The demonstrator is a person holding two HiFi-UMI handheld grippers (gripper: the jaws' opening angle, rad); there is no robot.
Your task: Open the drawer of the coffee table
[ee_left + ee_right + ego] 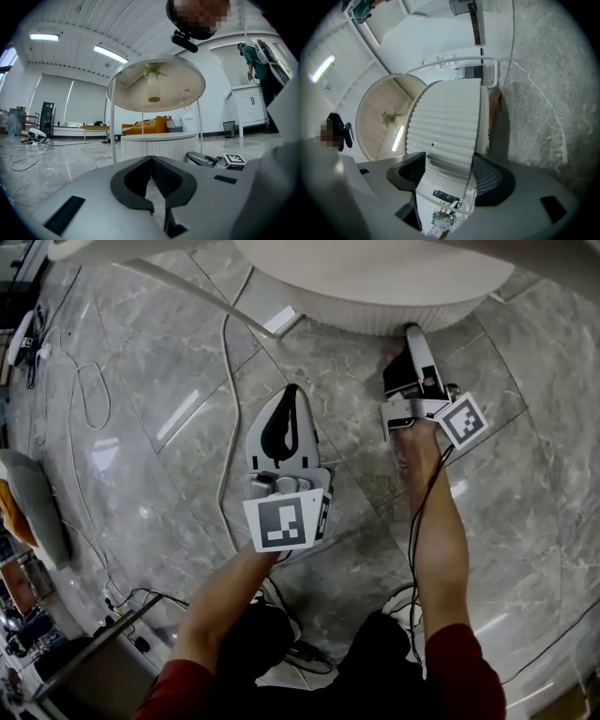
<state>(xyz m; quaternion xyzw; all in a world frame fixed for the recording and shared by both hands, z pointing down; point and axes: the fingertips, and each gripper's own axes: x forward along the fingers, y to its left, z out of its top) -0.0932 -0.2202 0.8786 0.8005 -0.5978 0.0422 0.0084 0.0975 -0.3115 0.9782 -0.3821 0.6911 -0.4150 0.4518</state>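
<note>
- The coffee table (375,277) stands on the floor directly in front of the person. Its drawer is, I judge, in the low ribbed drum (394,320) under the round top. I see no gap or pulled-out part on the drum, so the drawer looks still closed and the opening itself is all left to do.
- The drum is white and round, with fine upright ribs all around the wall and a smooth flat cover. It looks like painted wood or plastic, and I cannot say which. In the right gripper view a small dark dot sits on the ribs, and I cannot tell what it is.
- The top (157,86) is a thin round disc, beige underneath, held above the drum on slim white legs (112,126).
- The right gripper (413,334) is at the wall of the drum. Its jaws are spread wide with the ribbed wall between them, and the pads do not seem to press on it yet.
- The left gripper (284,404) hangs well apart from the table, over the floor, with its jaws pressed together on nothing.
- The floor (169,381) is glossy grey marble tile, hard and reflecting. Thin white cables (225,427) lie loose on it.
</note>
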